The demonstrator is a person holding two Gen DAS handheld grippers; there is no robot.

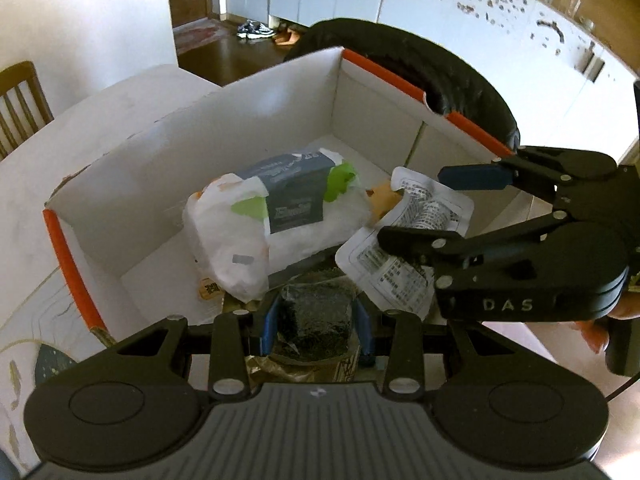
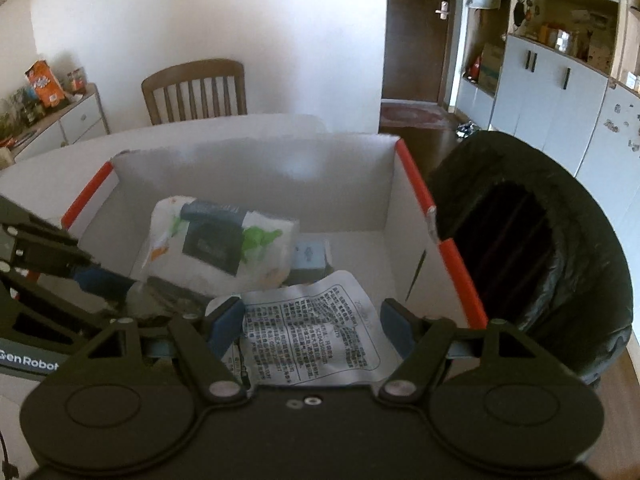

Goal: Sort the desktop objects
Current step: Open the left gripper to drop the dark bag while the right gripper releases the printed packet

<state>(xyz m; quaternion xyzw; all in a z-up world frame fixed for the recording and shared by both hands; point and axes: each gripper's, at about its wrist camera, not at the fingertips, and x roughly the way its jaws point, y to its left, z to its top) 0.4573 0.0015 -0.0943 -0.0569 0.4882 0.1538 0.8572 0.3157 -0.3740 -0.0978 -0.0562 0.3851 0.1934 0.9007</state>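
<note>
At the left of the left wrist view, a wooden chair (image 1: 18, 100) is seen behind the white table (image 1: 80, 128), and the open white box with orange-edged flaps (image 1: 68, 264) is set on that table. Inside the box, a white plastic bag with green and dark blue print (image 1: 256, 224) is laid across the floor, toward the left wall. Just in front of it, low in the picture, a dark seaweed snack pack in clear wrap (image 1: 314, 320) is gripped between the blue pads of the left gripper (image 1: 316, 330), whose fingers are drawn in narrow against both sides of the pack, at the near edge of the box. To the right, a white sachet printed with small black text (image 1: 404, 236) is seen lying partly over the bag's end, and the right gripper (image 1: 420, 206) is held around it, one finger above and one below. In the right wrist view its fingers are spread fairly wide, with the sachet (image 2: 312, 332) lying between the blue pads; whether either pad touches it cannot be told. A small pale blue packet (image 2: 310, 254) is glimpsed behind the bag (image 2: 216, 240), on the box floor. Beyond the right wall of the box (image 2: 404, 216), a bin lined with a black bag (image 2: 532, 248) is placed just beside it, with white cabinets (image 2: 560, 92) further off.
</note>
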